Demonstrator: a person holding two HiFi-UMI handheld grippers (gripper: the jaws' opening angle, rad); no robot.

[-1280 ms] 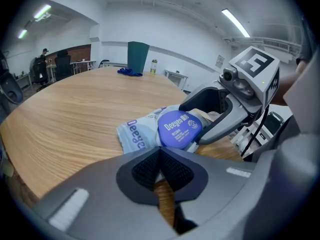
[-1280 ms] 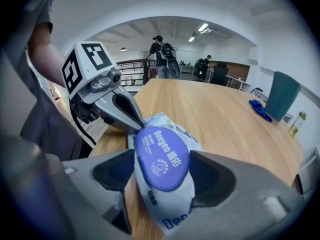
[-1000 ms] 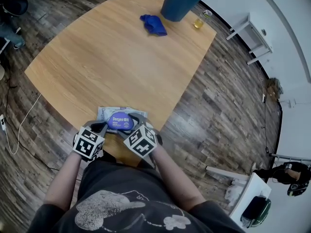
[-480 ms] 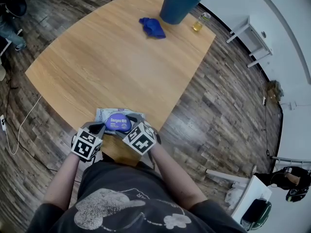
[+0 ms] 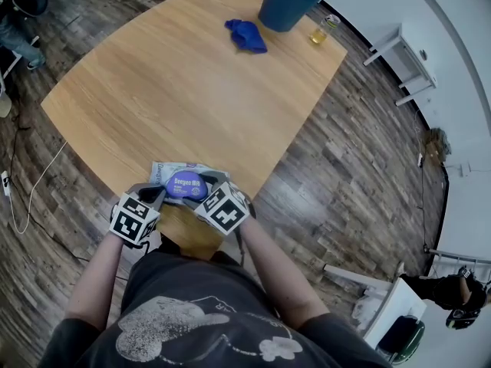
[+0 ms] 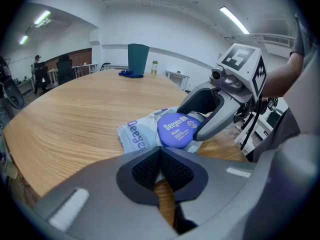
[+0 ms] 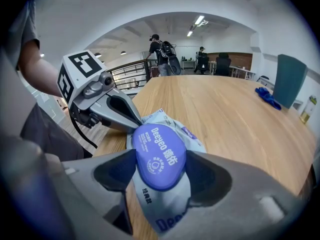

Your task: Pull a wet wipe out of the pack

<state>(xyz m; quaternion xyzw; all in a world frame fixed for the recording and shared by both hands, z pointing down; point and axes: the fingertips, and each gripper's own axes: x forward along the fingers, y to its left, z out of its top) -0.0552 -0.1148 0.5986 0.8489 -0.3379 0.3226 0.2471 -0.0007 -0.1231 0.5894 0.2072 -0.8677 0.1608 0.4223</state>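
Wet-wipe pack [image 5: 170,172] at the table's [image 5: 169,83] near edge, lower centre of the head view. We see the left gripper [image 6: 160,165] pinched shut on its edge. The right gripper [image 7: 160,176], jaws apart and just closing, straddles the purple lid [image 7: 159,151]. Next, we judge, that lid must be lifted.

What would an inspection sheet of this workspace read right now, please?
Surface: wooden table.
Job's things: wipe pack at the near edge, purple lid closed; no wipe out.
Clutter: blue cloth, blue bin, small bottle at the far corner.
Grippers: left tongs shut on the pack's edge; right tongs open astride the lid, just been closing.
Cables: white cable on the floor.
Surroundings: plank floor, white bench, people far off.
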